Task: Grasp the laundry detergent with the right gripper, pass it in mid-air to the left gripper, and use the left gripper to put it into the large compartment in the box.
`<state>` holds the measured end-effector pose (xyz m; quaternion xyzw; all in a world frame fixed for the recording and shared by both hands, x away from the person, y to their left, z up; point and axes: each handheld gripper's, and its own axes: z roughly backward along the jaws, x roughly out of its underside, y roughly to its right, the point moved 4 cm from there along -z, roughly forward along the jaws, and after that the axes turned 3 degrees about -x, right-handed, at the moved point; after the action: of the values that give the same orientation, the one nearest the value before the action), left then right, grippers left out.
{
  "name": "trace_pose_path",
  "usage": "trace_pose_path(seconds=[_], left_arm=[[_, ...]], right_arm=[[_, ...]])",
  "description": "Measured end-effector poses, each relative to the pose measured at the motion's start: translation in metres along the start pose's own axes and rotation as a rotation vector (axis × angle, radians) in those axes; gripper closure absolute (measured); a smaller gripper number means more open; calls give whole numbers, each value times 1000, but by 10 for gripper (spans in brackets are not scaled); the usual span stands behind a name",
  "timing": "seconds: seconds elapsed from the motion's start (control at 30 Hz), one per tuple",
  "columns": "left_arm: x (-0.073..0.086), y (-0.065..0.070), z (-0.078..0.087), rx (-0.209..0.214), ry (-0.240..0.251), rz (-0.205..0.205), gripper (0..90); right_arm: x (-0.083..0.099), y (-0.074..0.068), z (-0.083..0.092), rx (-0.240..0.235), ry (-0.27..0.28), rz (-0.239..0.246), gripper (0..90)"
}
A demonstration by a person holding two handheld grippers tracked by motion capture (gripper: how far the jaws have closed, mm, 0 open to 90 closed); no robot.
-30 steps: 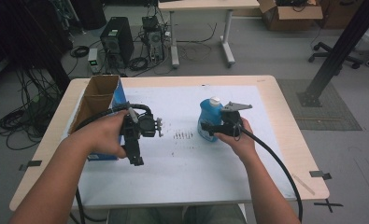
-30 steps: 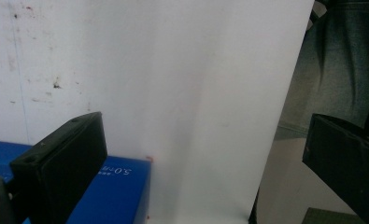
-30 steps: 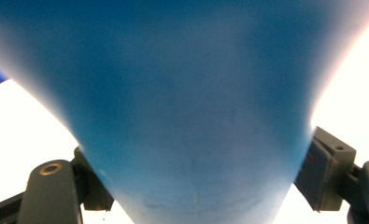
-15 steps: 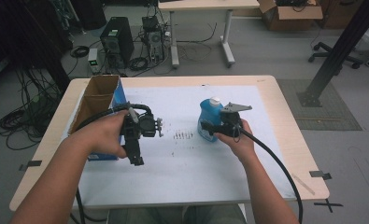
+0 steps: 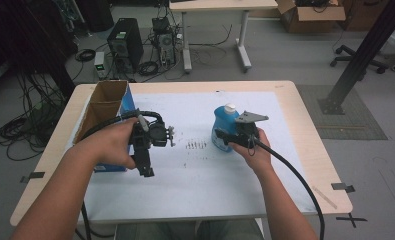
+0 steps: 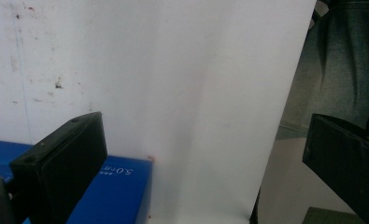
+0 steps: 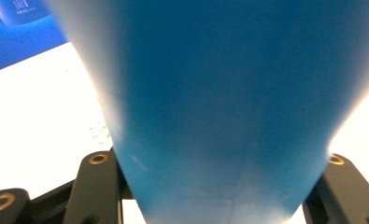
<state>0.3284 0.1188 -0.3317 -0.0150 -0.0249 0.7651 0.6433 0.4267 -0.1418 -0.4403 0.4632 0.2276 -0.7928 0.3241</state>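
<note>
A blue bottle (image 5: 224, 131) with a white cap (image 5: 229, 107) stands upright on the white mat, right of centre. My right gripper (image 5: 221, 139) reaches in from the bottle's right side. Its jaws have just been closing with the bottle between them, and they now press on its lower body. In the right gripper view, the blue bottle (image 7: 219, 93) sits tight between my right gripper (image 7: 215, 191) jaws. My left gripper (image 5: 147, 171) hangs over the mat left of centre, pointing back toward the person. In the left gripper view, my left gripper (image 6: 201, 158) is open with nothing in it.
An open cardboard box (image 5: 105, 105) with a blue side (image 6: 112, 191) stands at the table's left. The white mat (image 5: 210, 175) covers most of the wooden table (image 5: 310, 150) and has small dark specks mid-way. Cables trail from both grippers toward the near edge.
Both hands stay where they were. The right gripper's jaws have drawn in against the blue bottle.
</note>
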Motion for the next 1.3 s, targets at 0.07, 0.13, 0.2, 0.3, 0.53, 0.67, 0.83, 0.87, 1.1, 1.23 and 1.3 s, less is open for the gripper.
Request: trace_pose_path(seconds=[0.07, 0.13, 0.2, 0.3, 0.53, 0.67, 0.83, 0.87, 1.1, 1.23, 1.3], left_arm=[[-1, 0, 0, -2, 0, -5, 2], [-1, 0, 1, -2, 2, -5, 2], [-2, 0, 1, -3, 4, -4, 2], [-3, 0, 4, -5, 10, -5, 2], [-8, -2, 12, -9, 10, -12, 2], [-10, -3, 16, -9, 10, -18, 2], [-14, -1, 22, -6, 12, -28, 2], [-14, -1, 22, -6, 12, -28, 2], [-22, 3, 33, -5, 19, -41, 2], [-27, 6, 38, -6, 21, -56, 2], [-29, 8, 40, -4, 20, -62, 2]], right_arm=[[0, 0, 0, -2, -4, 12, 451], [-1, 0, 0, -3, -5, 15, 455], [-2, 0, 1, -9, -12, 24, 461], [-3, -1, 3, -27, -17, 34, 463], [-19, -7, 24, -97, -10, 97, 464], [-28, -13, 43, -173, -31, 157, 463], [-33, -26, 61, -283, -42, 221, 463], [-33, -26, 61, -283, -42, 221, 463], [-34, -52, 75, -418, -40, 285, 462], [-28, -66, 73, -460, -65, 321, 462], [-26, -73, 71, -478, -73, 341, 462]])
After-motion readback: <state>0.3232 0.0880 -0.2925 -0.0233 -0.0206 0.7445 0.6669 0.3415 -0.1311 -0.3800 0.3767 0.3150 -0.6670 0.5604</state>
